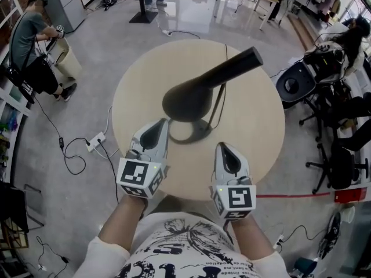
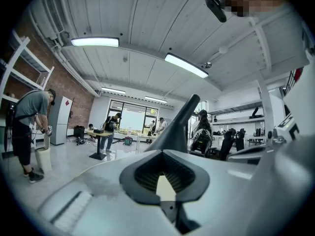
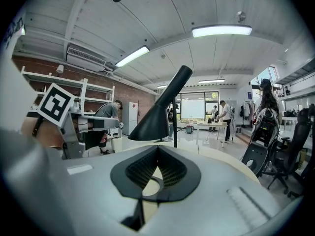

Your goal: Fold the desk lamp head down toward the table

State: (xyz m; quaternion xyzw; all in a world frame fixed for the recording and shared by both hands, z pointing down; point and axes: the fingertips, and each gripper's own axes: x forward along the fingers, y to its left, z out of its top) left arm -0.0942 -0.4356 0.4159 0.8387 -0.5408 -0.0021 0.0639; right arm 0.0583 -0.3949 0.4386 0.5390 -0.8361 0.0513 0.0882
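A black desk lamp (image 1: 200, 91) stands on the round beige table (image 1: 261, 126), its cone-shaped head tilted toward me and its round base (image 1: 194, 131) near the front of the table. My left gripper (image 1: 153, 133) is shut and empty, just left of the base and below the cone's wide mouth. My right gripper (image 1: 226, 158) is also shut and empty, in front of the base to the right. The left gripper view has the lamp (image 2: 178, 127) rising just beyond the left gripper (image 2: 165, 154). In the right gripper view the lamp (image 3: 156, 116) stands ahead of the right gripper (image 3: 157, 149).
A black cord (image 1: 225, 80) runs from the lamp across the table. Office chairs (image 1: 298, 83) crowd the right side. A power strip (image 1: 95, 141) and cables lie on the floor at left. A person (image 1: 29, 48) bends over a bin at far left.
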